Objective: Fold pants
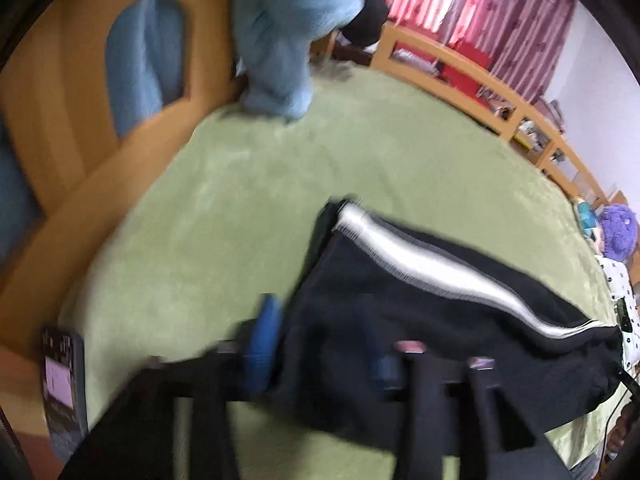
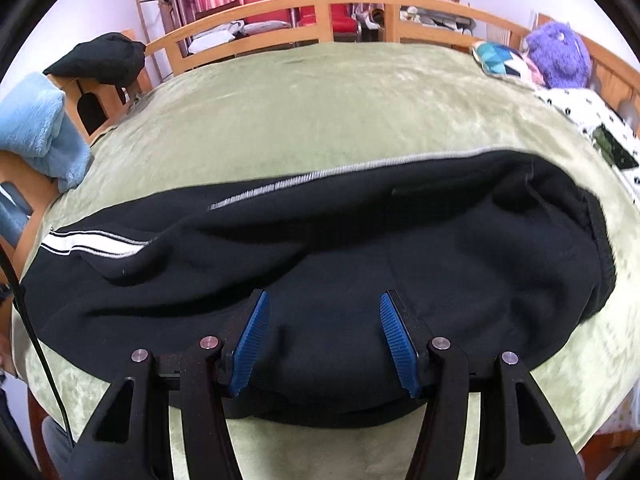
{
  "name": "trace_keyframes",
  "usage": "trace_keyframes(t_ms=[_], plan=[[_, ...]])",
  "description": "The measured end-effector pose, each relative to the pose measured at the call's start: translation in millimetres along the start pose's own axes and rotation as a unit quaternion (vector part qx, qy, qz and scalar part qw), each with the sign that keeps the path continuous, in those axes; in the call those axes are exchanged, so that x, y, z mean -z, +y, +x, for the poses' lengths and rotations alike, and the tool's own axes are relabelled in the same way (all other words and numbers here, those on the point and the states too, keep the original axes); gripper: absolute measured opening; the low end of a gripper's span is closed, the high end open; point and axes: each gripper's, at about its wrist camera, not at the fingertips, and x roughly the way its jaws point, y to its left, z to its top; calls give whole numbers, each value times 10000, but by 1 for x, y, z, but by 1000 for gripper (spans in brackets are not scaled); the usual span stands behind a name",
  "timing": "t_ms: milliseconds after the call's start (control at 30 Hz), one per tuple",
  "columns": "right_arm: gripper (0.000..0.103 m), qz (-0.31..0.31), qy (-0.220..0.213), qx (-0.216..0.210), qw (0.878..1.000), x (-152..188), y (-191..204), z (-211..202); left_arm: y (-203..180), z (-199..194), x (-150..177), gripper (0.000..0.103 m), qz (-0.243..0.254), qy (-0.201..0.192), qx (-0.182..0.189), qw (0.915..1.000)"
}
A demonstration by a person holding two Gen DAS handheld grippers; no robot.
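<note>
The right claw (image 2: 324,340) stands wide open, its blue pads (image 2: 252,344) splayed to either side of a stretch of black pants (image 2: 360,248), holding nothing. The pants lie flat on the bed (image 2: 320,112), spread crosswise ahead of this claw, waistband off to its right and the white-striped leg running away to its left. That low, square-on hover over the near edge looks meant for pinching the cloth there.

The left claw (image 1: 324,344) is blurred. Its pads also stand apart, with dark cloth bunched between and over them; whether it grips any of that cloth, I cannot tell. The striped leg (image 1: 420,264) stretches ahead and to its right, the cuff end lying farthest forward.

With each claw near one end of the garment, the likely aim is to lift both ends together and bring the pants over in a fold.
</note>
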Motion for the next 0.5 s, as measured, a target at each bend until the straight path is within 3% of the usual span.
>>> trace_keyframes(t_ms=[100, 200, 367, 500], plan=[[63, -160, -125, 84, 9998, -11, 4, 0, -19, -1, -25, 51, 164, -176, -17, 9997], [65, -412, -221, 149, 9988, -24, 10, 4, -32, 17, -40, 51, 187, 37, 246, 9995], [66, -924, -123, 164, 9955, -40, 23, 24, -43, 61, -51, 51, 199, 307, -122, 9993], [66, -1444, -128, -106, 9894, -50, 44, 35, -41, 91, -55, 51, 105, 556, -269, 9980]])
